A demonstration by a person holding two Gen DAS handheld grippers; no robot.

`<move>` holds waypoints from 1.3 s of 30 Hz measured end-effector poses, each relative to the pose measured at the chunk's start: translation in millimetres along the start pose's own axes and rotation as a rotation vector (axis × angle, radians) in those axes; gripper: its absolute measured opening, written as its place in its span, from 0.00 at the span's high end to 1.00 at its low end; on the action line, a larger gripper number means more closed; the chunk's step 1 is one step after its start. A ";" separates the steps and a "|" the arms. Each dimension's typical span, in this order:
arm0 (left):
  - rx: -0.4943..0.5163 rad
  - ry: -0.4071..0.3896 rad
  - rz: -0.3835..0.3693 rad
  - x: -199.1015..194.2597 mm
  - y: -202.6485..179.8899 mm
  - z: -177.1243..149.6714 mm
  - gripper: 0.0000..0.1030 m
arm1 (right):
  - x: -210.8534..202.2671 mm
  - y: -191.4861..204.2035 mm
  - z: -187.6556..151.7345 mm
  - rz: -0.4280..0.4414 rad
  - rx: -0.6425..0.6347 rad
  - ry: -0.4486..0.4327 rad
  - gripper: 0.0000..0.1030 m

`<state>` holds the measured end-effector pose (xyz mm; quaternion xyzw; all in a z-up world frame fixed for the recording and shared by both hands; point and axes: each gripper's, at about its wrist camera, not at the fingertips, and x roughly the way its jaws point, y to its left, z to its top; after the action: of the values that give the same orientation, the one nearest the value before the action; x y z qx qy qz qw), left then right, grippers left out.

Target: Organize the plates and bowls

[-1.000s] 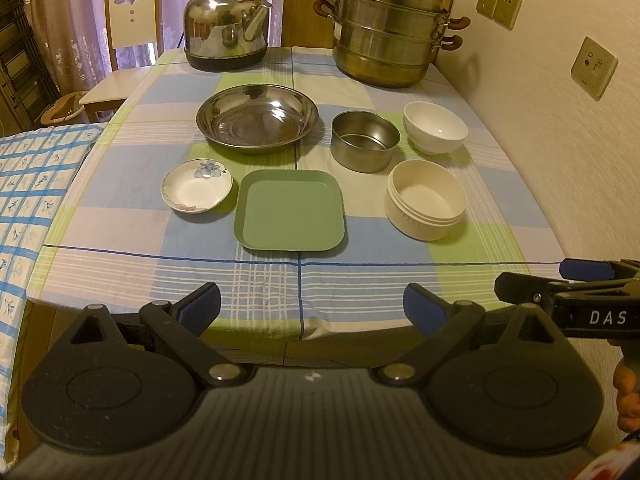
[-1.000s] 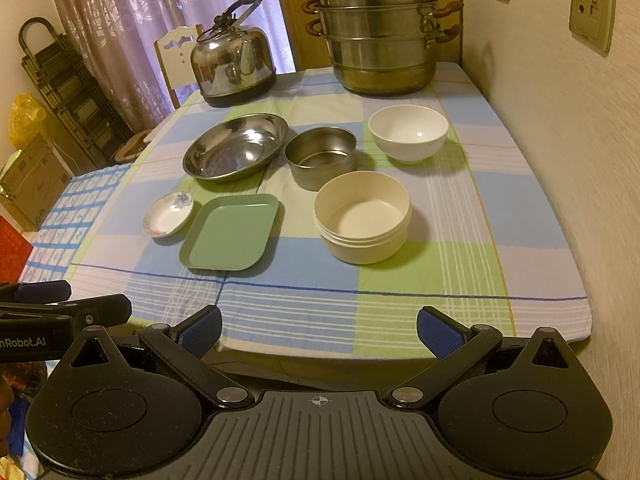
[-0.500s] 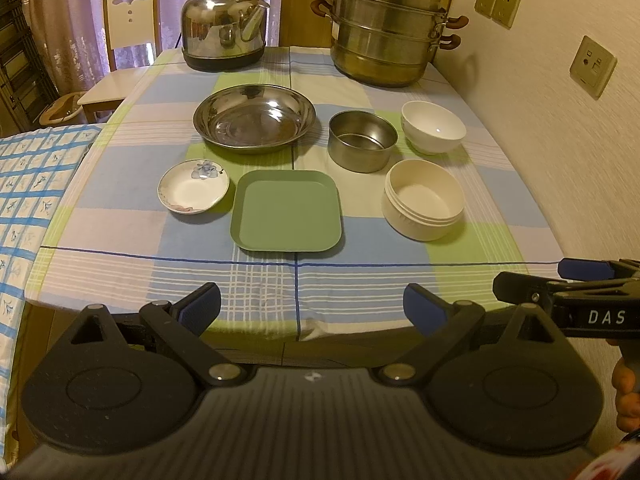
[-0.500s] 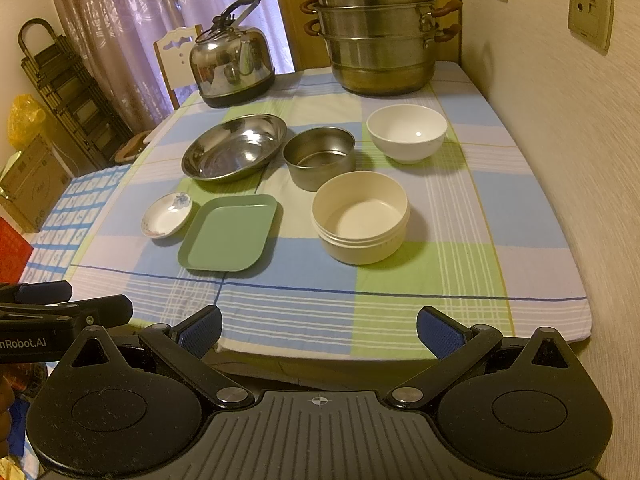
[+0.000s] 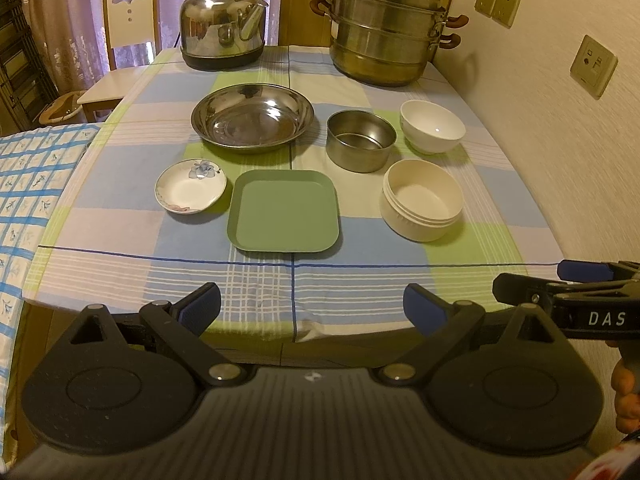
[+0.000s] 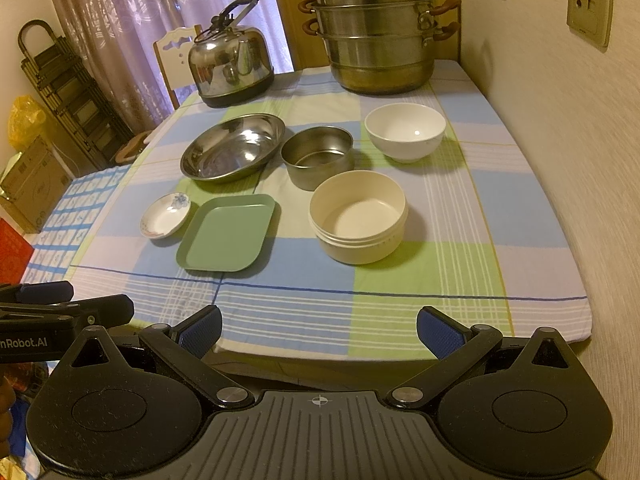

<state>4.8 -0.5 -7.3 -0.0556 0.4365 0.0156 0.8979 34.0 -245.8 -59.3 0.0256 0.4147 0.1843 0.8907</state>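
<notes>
Table (image 5: 120, 272) with checked cloth, seen from its near edge. Left to right, front row: a small flowered dish (image 5: 190, 192), just beside it a square green plate (image 5: 283, 210), then a cream bowl (image 5: 422, 205) standing apart. Back row: a wide steel plate (image 5: 252, 117), a steel bowl (image 5: 361, 146) near it, and a white bowl (image 5: 432, 126) just beside that. Behind these stand a kettle (image 5: 223, 36) and a stacked steamer pot (image 5: 386, 36). The left gripper (image 5: 311, 307) and right gripper (image 6: 319, 328) are both held short of the near table edge, jaws spread wide and empty, touching nothing.
</notes>
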 end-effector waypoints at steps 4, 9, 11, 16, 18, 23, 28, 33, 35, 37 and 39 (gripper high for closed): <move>-0.001 0.001 0.003 0.0 -2.9 -0.6 0.05 | 1.3 1.3 -0.2 0.001 0.000 0.000 0.00; -0.002 0.002 0.005 2.7 -6.4 0.8 0.05 | -1.0 -5.3 0.7 0.004 0.000 0.001 0.00; -0.003 0.002 0.007 2.9 -6.5 1.8 0.05 | -1.7 -7.7 0.7 0.005 0.000 0.001 0.00; -0.004 0.000 0.016 3.3 -6.6 2.3 0.05 | 1.4 -5.5 -0.2 0.010 -0.002 0.003 0.00; -0.003 -0.006 0.031 4.0 -5.5 2.9 0.05 | 2.8 -7.0 -0.5 0.019 -0.004 -0.001 0.00; -0.007 -0.010 0.069 9.5 1.6 4.5 0.04 | 10.5 -6.5 -1.4 0.052 -0.018 -0.003 0.00; -0.011 0.001 0.090 20.9 16.6 6.5 0.04 | 23.1 -3.0 3.6 0.087 -0.023 0.003 0.00; -0.012 0.012 0.103 41.3 34.7 14.2 0.05 | 43.9 3.7 12.9 0.118 -0.017 0.033 0.00; -0.021 0.017 0.089 51.8 42.8 16.9 0.05 | 53.6 7.8 16.3 0.134 -0.016 0.040 0.00; -0.030 0.030 0.080 64.6 50.0 20.4 0.09 | 63.3 11.4 20.7 0.140 -0.014 0.047 0.05; -0.036 0.047 0.072 78.9 57.4 23.7 0.09 | 72.7 14.2 24.1 0.155 -0.008 0.058 0.14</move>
<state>67.7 57.6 -59.7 -0.0565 0.4586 0.0546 0.8851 90.4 -204.6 -93.7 0.0490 0.4363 0.2551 0.8615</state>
